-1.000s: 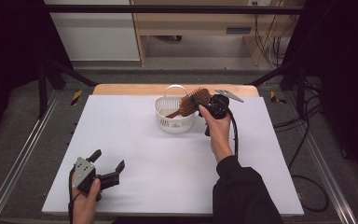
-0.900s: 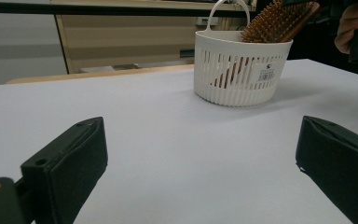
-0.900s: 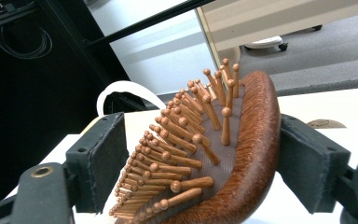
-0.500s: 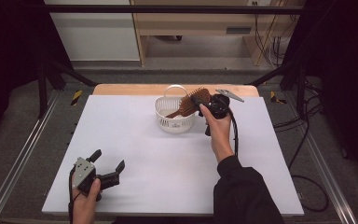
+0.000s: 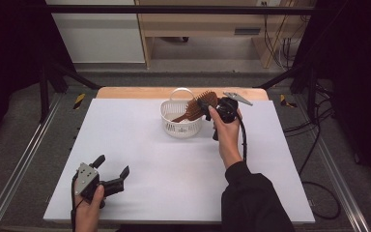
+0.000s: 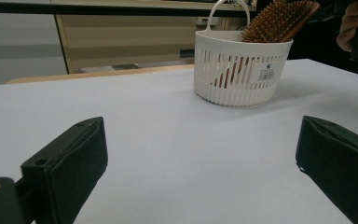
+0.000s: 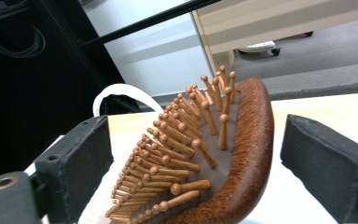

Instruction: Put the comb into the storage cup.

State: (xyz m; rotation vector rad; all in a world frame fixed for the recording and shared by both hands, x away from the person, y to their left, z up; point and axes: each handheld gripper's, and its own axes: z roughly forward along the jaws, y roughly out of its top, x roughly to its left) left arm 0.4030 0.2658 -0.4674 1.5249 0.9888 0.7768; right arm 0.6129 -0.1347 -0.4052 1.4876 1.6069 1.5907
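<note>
A wooden hairbrush [image 5: 198,107] stood propped in the white basket [image 5: 181,124] near the far edge of the table [image 5: 174,159], its handle down inside and its bristled head sticking up over the basket's rim. The right claw [image 5: 211,107], just beside the basket, had just been opening, its jaws wide on either side of the brush head without pressing it. The left claw [image 5: 111,170] rested well apart from the basket at the table's near edge, jaws wide and empty.

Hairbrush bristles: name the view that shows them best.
The right gripper view: the hairbrush is close up, each wooden pin distinct. The left gripper view shows its head above the basket rim; the high view shows it small.
</note>
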